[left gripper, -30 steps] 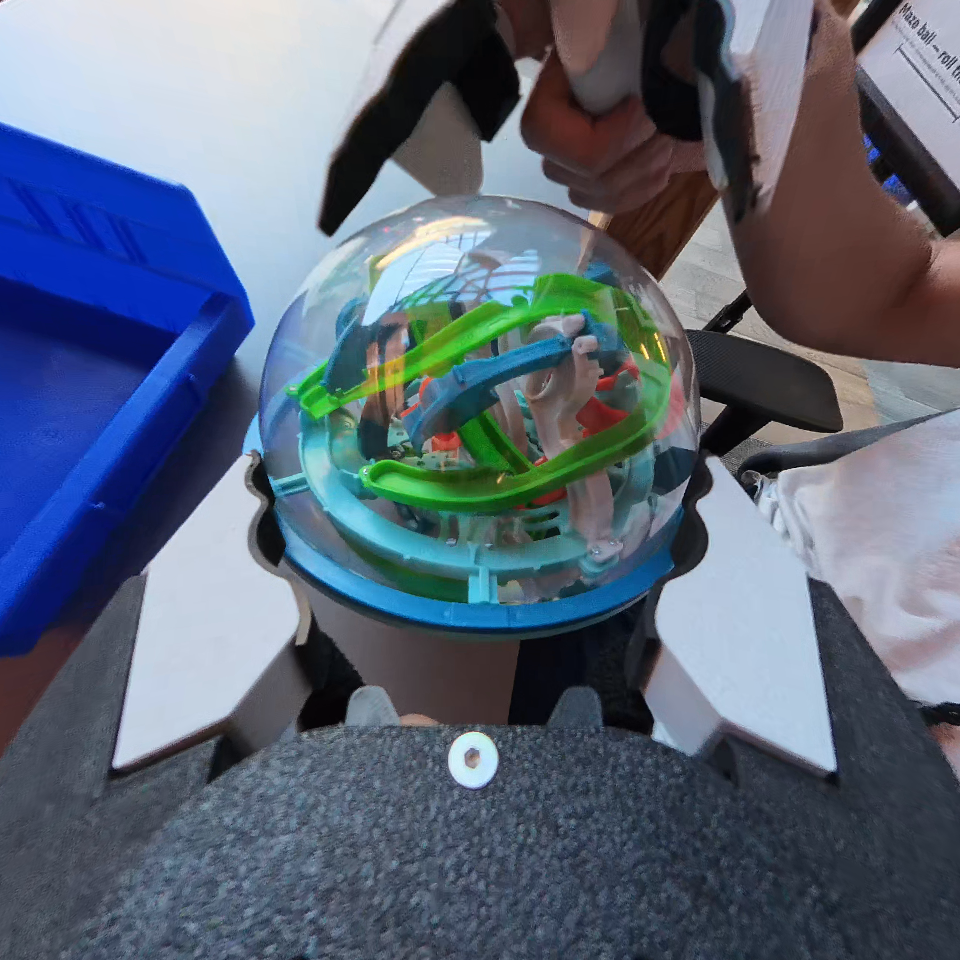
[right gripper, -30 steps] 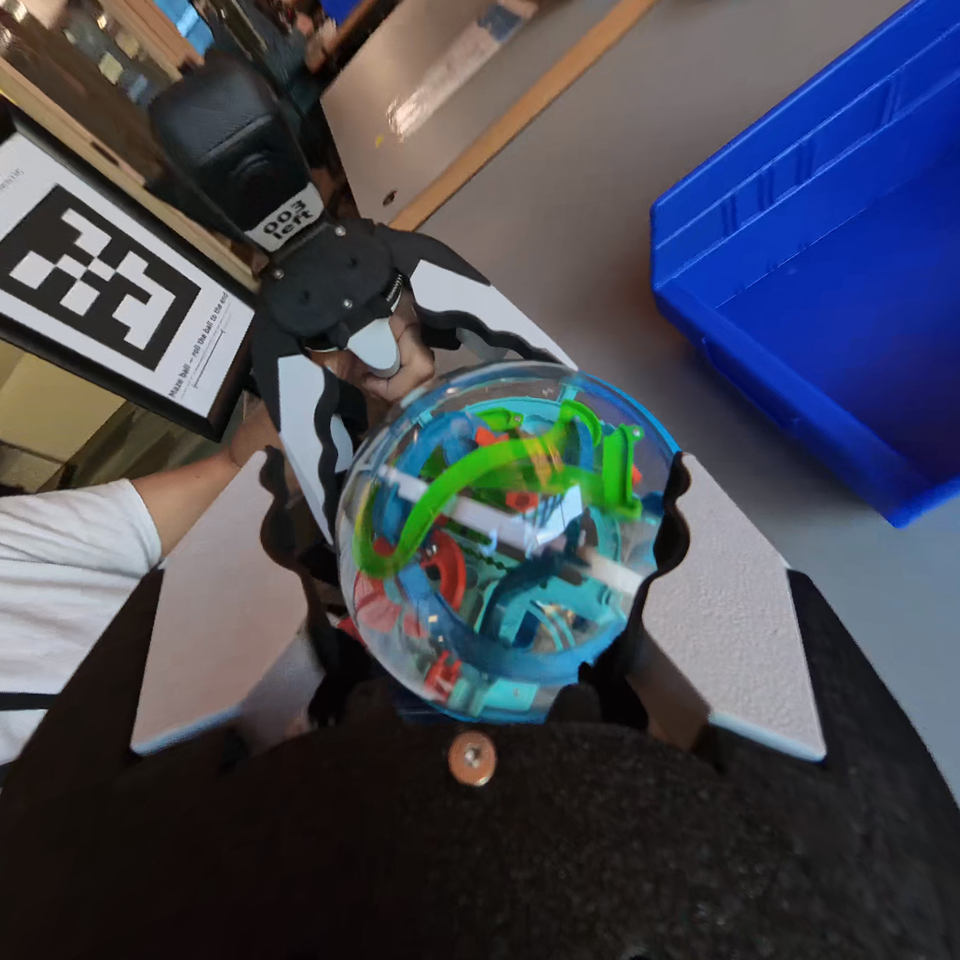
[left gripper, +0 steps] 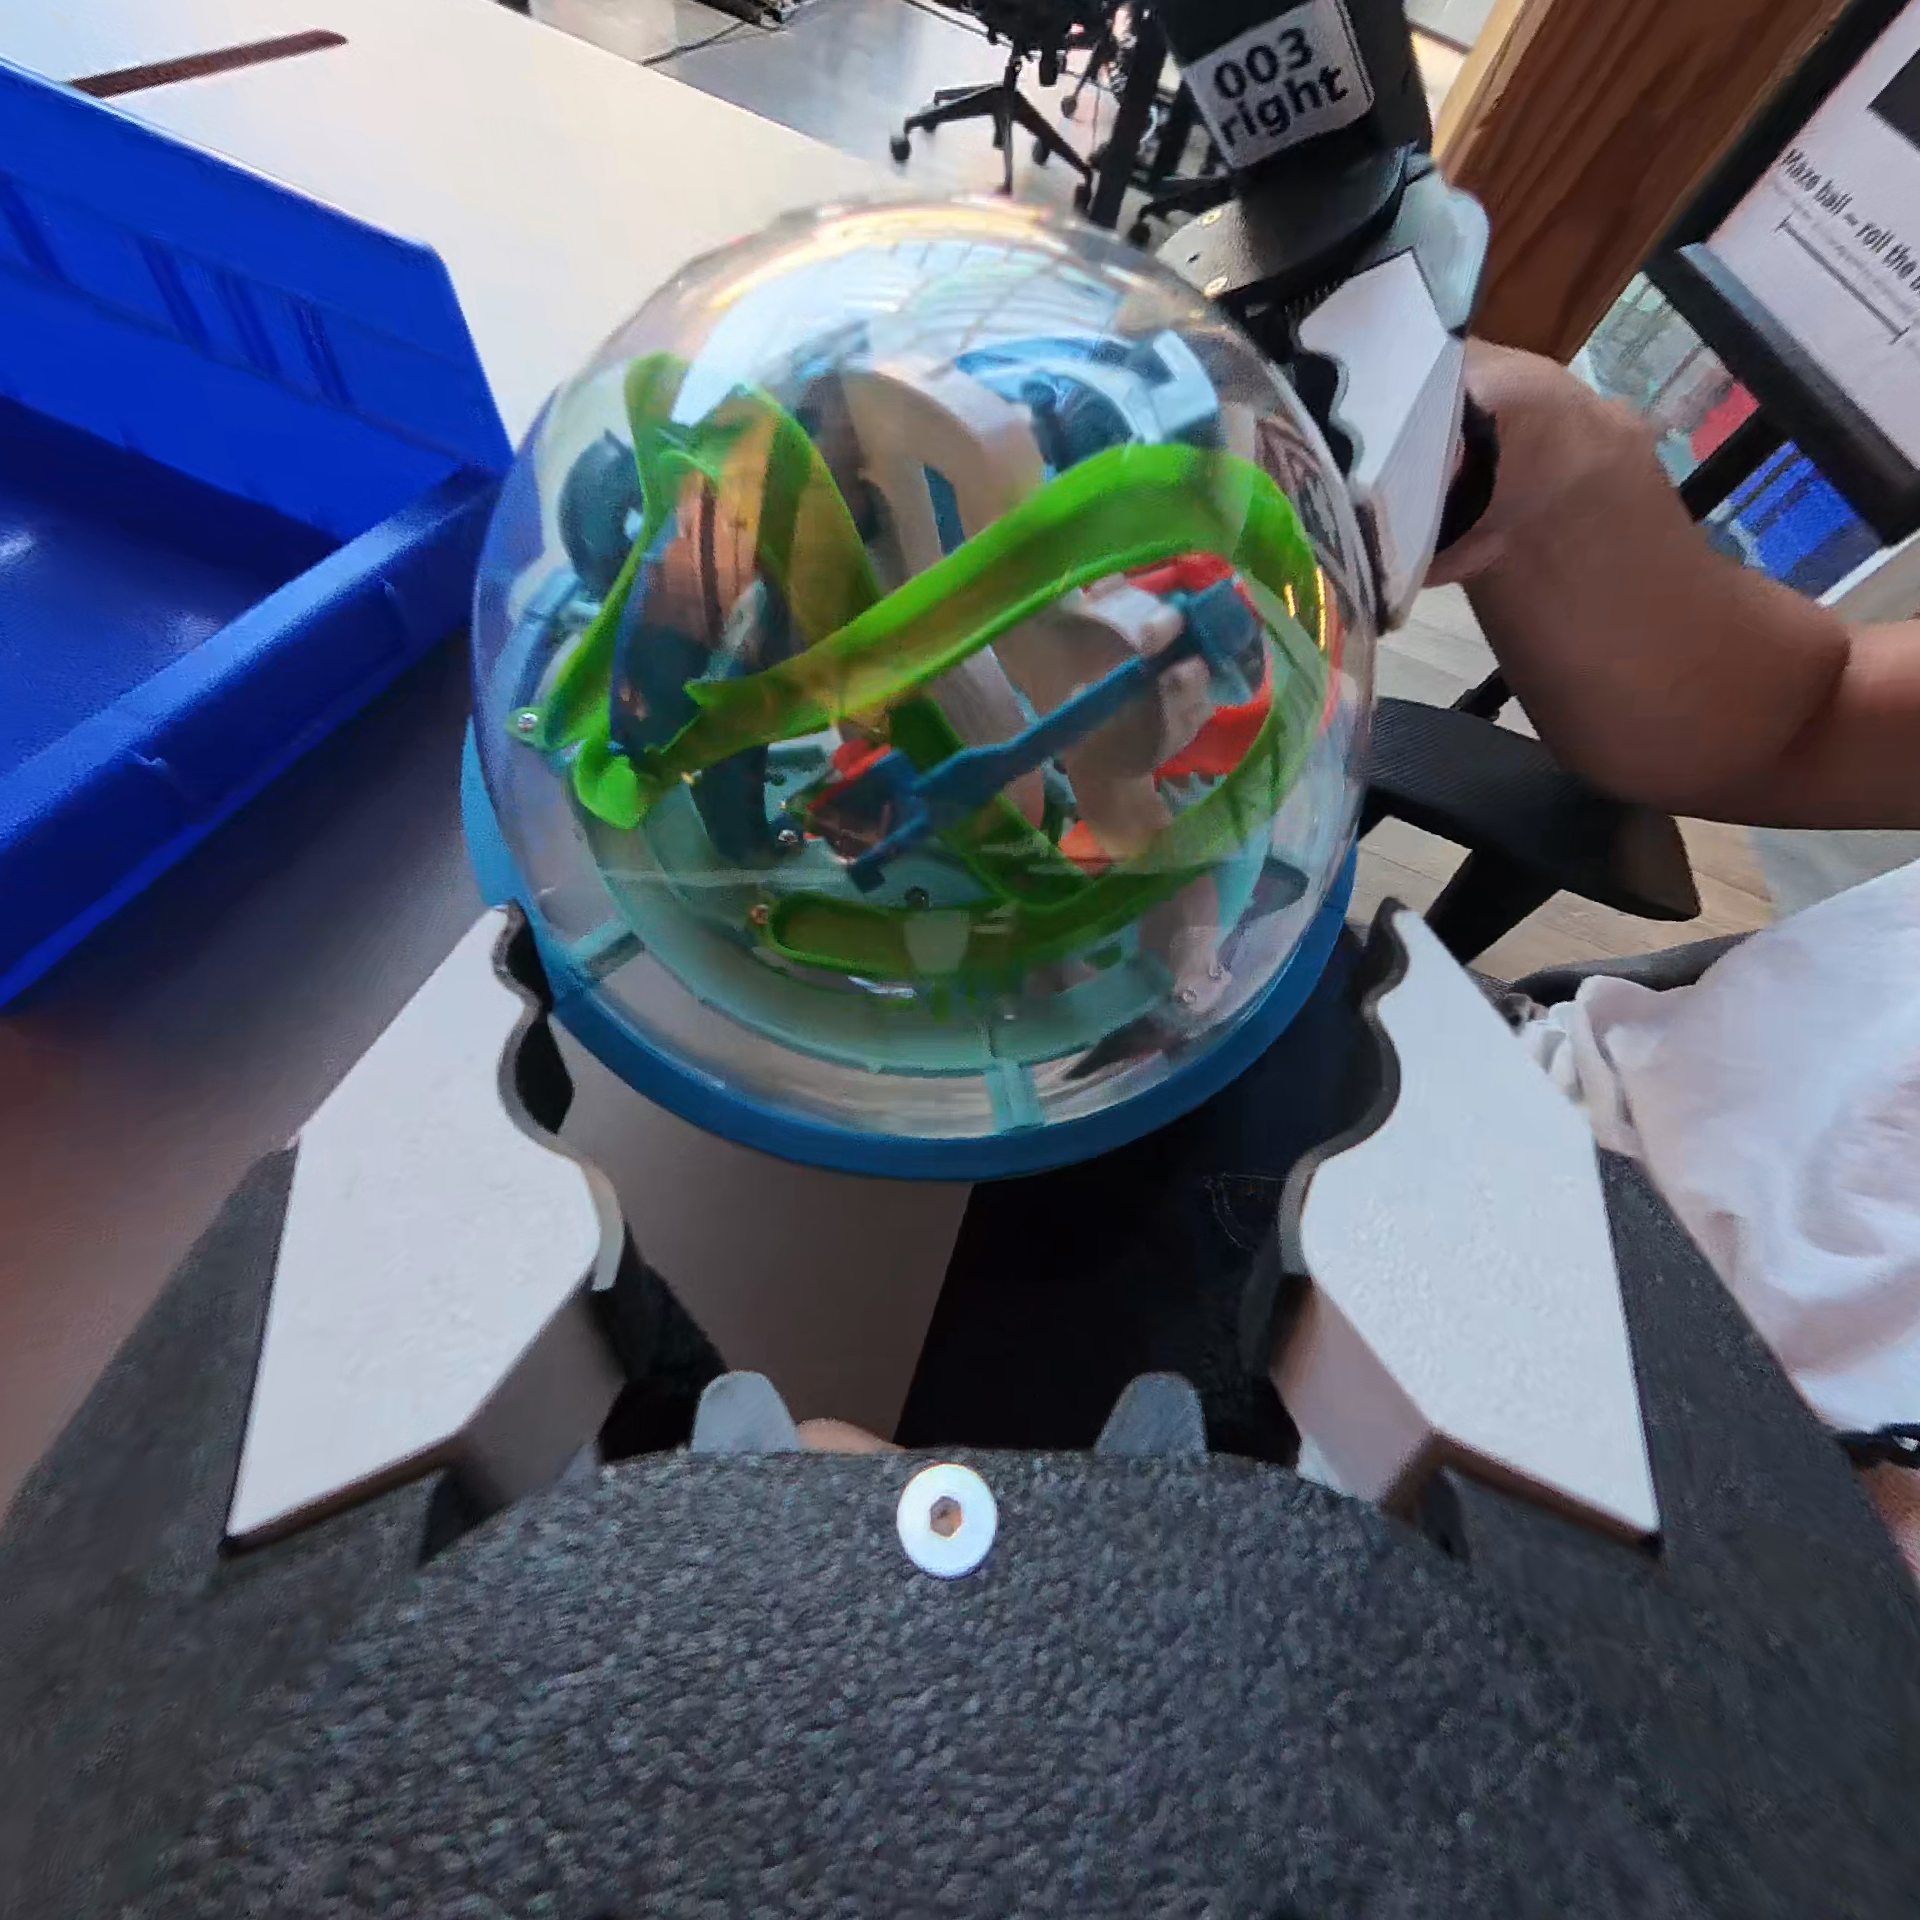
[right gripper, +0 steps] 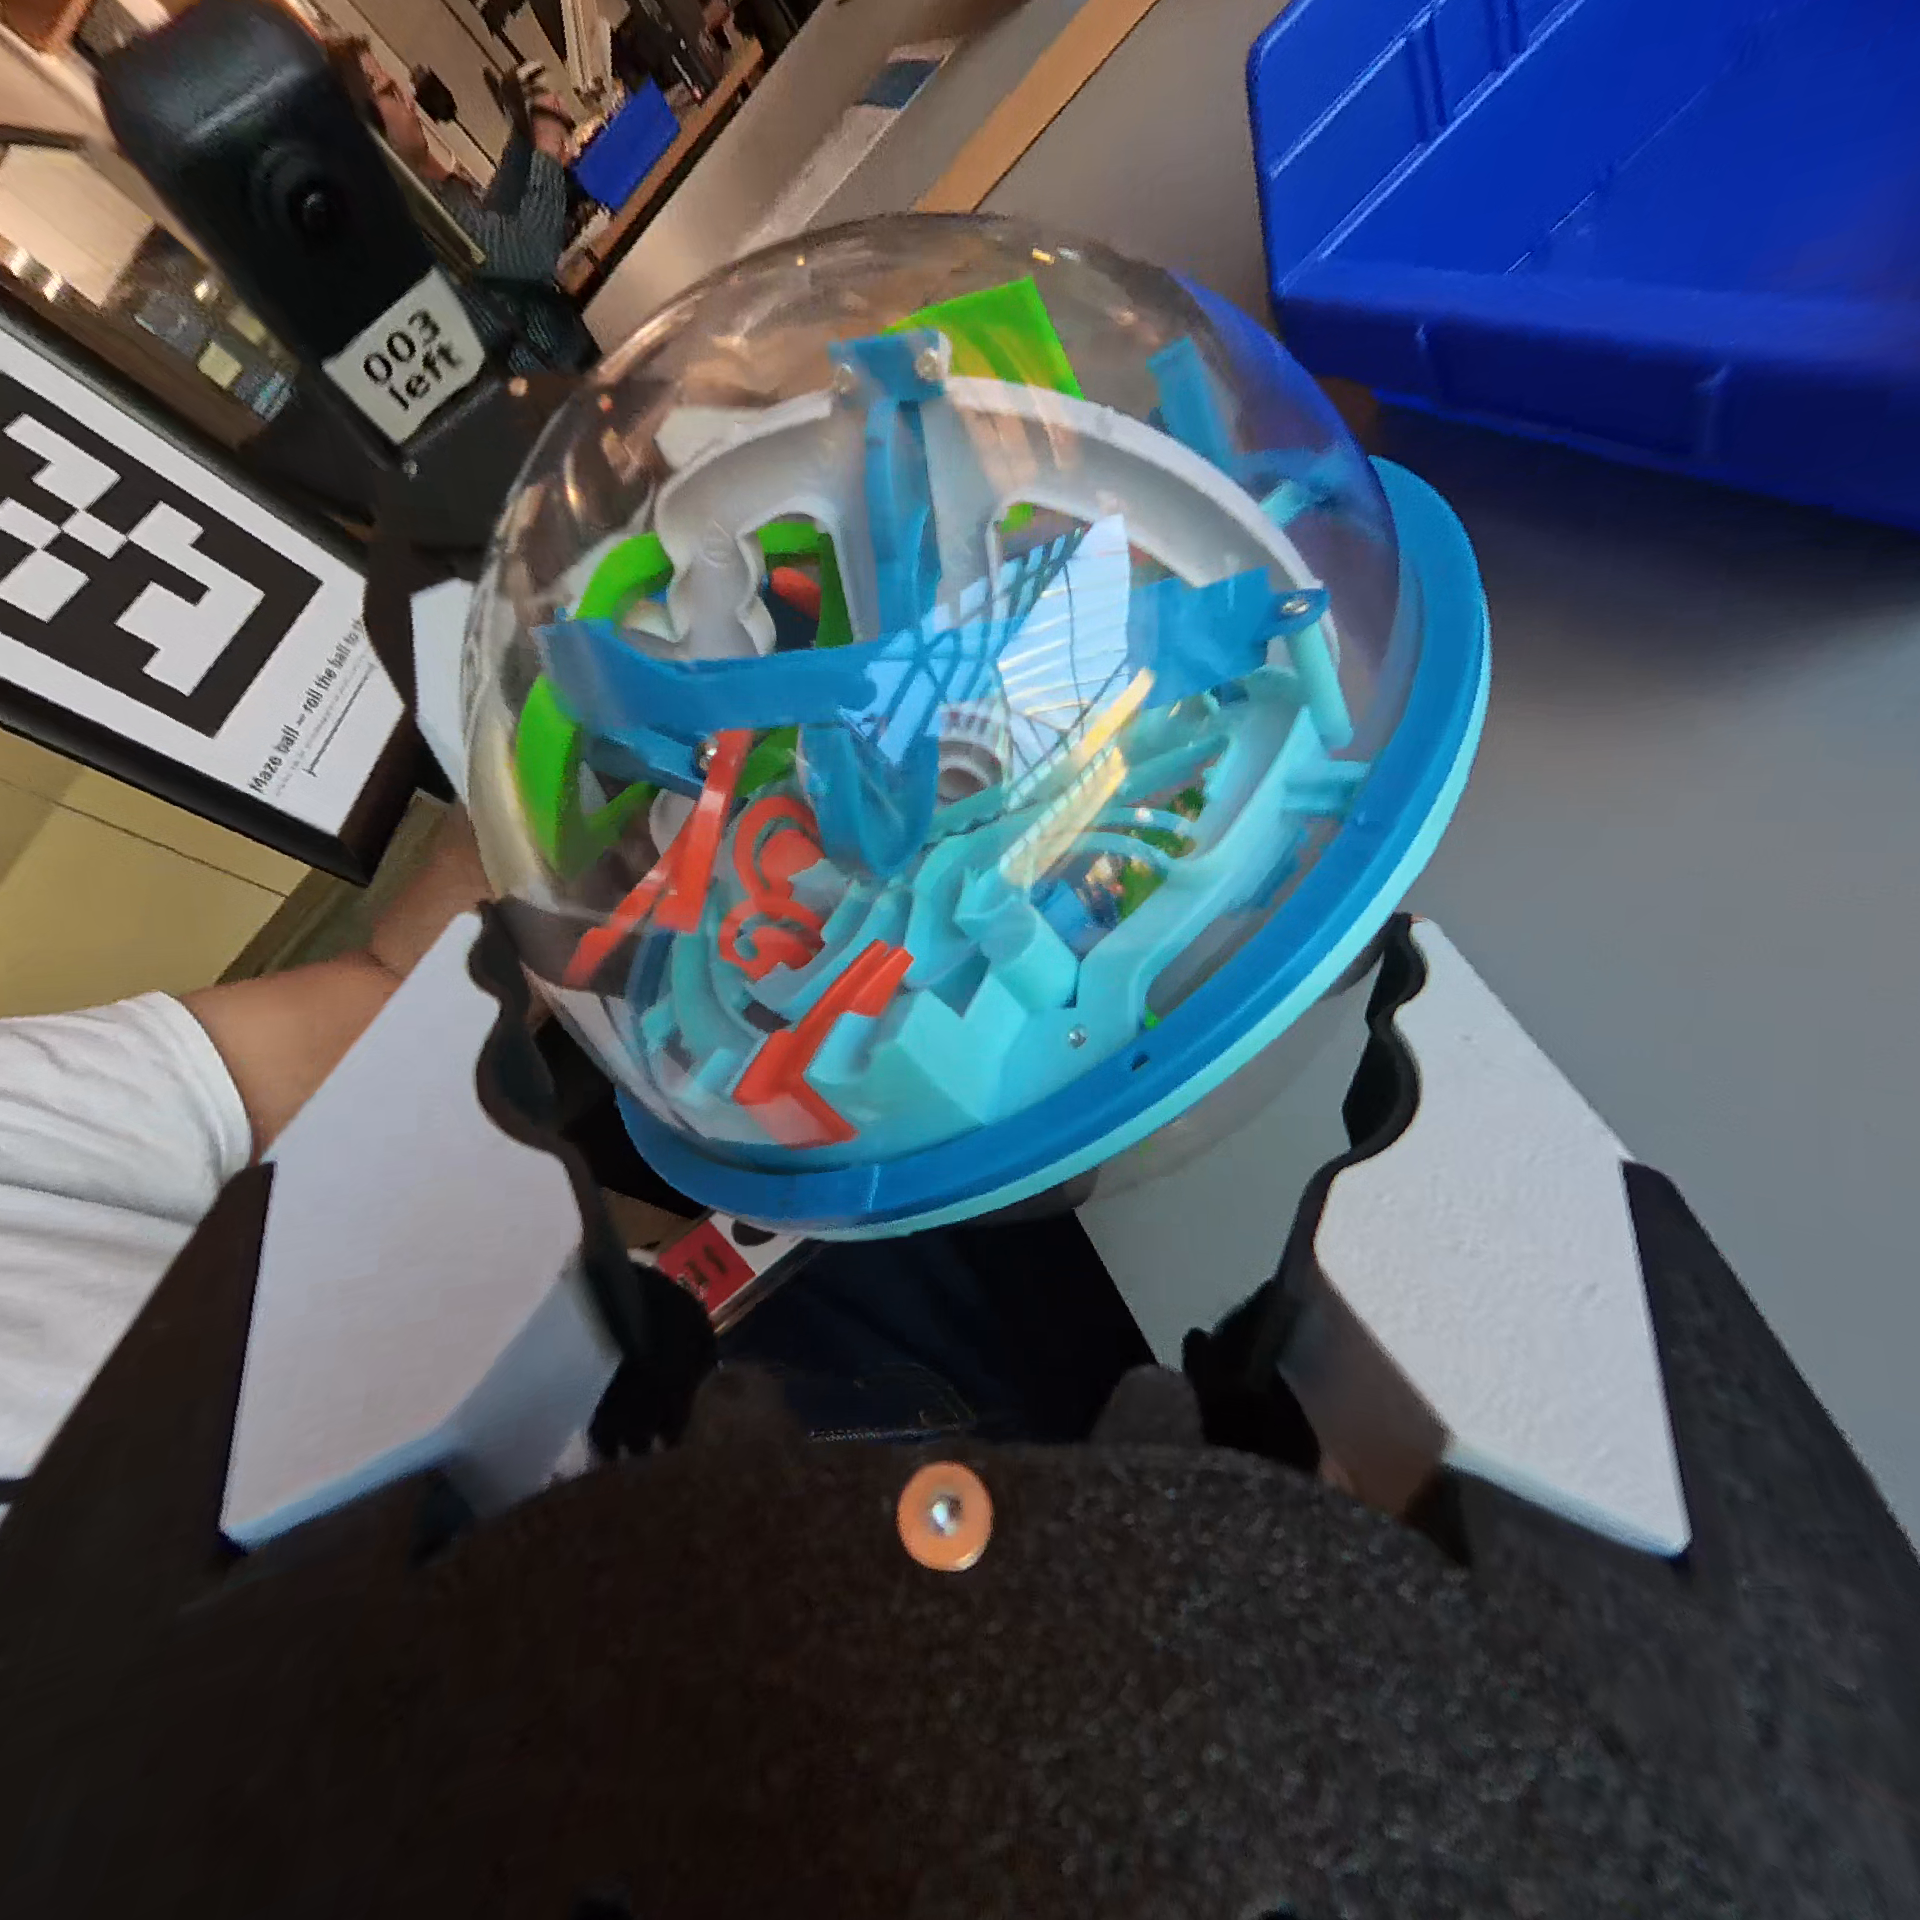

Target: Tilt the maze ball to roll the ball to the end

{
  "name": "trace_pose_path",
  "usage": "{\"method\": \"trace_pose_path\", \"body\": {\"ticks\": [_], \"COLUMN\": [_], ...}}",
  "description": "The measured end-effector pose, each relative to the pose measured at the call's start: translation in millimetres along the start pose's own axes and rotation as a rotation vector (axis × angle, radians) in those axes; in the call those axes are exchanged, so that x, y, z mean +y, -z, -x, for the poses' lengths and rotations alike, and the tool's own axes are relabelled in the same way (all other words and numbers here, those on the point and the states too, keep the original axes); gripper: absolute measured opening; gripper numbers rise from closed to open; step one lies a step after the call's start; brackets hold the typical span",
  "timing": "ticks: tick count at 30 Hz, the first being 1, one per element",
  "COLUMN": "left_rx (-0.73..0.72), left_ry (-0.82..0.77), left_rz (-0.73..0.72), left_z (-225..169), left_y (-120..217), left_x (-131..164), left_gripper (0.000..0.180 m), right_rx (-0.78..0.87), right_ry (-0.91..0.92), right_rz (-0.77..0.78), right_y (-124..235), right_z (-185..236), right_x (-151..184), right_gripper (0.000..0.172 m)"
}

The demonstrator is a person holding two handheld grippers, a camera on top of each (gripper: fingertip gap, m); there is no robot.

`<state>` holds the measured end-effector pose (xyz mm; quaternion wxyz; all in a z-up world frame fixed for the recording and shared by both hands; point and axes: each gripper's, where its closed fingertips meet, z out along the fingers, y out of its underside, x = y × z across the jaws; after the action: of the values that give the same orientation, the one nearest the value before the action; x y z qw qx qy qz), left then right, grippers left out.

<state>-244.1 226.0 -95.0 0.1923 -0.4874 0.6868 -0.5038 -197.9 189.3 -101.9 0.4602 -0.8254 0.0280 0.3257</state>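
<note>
While you hold the maze ball [left gripper: 914, 665] up above the tabletop [left gripper: 582, 177], both of your hand-held grippers have it clamped between wide-spread fingers. Your left hand-held gripper [left gripper: 951, 966] has its dark wavy pads against the ball's lower sides, right at the blue ring [left gripper: 894, 1143] that girds the clear shell. Your right hand-held gripper [right gripper: 940, 997] grips from the opposite side, one pad on the clear dome and the other under the ring (in its own view the ring runs slanted, so the ball sits tilted). In the left wrist view you can see one white finger [left gripper: 1403, 416] of the right gripper lying against the ball's far upper edge, with your hand [left gripper: 1548, 499] behind it. Inside the shell run green, blue, teal, red and pale tracks; I cannot tell where the little ball sits among them. A blue bin [left gripper: 177, 499] stands on the tabletop just beside the maze ball, and a framed marker card [right gripper: 156, 623] stands beyond.
</note>
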Motion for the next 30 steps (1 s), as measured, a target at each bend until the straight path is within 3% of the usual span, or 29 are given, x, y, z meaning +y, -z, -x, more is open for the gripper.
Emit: {"method": "trace_pose_path", "body": {"ticks": [7, 12, 21, 30], "left_rx": [0.163, 0.219, 0.120, 0.011], "left_ry": [0.082, 0.140, -0.060, -0.128], "left_rz": [0.081, 0.059, -0.052, 0.032], "left_z": [12, 21, 5, 3], "left_y": [-9, -11, -11, -13], "left_x": [-4, -1, 9, 28], "left_gripper": [0.159, 0.159, 0.158, 0.159], "right_rx": [-0.027, -0.022, 0.085, 0.100], "right_ry": [0.072, 0.083, 0.372, 0.586], "right_rz": [0.065, -0.010, 0.065, 0.099], "right_y": [-4, -4, 2, 1], "right_z": [2, -4, 8, 12], "right_x": [6, -4, -1, -1], "right_gripper": [0.153, 0.151, 0.152, 0.152]}}
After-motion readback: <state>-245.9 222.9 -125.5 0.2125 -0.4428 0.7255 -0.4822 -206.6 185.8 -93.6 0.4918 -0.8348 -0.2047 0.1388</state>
